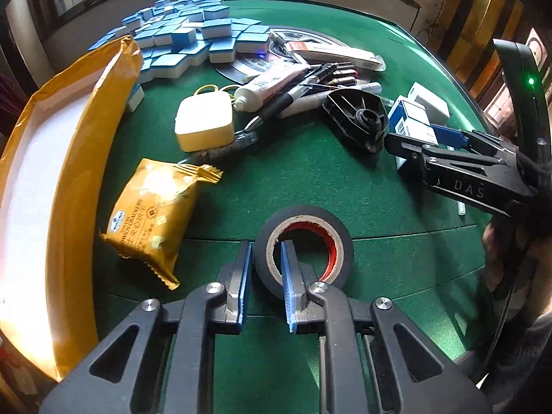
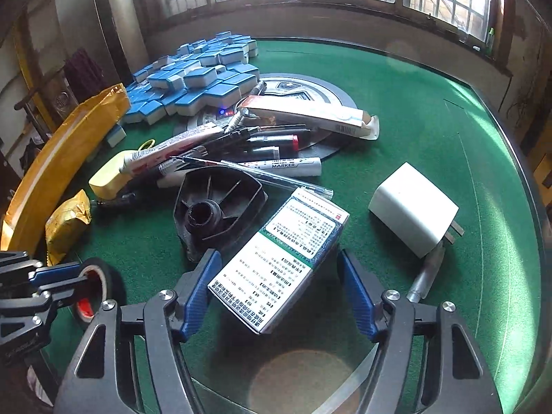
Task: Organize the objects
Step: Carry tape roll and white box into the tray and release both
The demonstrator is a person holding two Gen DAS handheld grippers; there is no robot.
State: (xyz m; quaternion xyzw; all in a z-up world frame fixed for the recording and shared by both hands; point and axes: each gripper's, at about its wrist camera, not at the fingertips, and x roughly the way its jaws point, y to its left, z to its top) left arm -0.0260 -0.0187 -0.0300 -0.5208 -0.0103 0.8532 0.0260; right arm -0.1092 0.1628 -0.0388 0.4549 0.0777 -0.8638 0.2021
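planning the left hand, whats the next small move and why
Probably pinch fully, then lift. The left gripper straddles the tape roll's wall, one finger inside the core, one outside. Whether the pads already press is unclear. The yellow box lies open to its left.

We've got two fisheye cams, one riding each gripper, both tilted steeply down and sitting close over the green table [image 1: 345, 186]. Both views catch the mahjong tiles [image 1: 193, 38] and marker pile [image 2: 262, 148], and each sees the other gripper at its edge.
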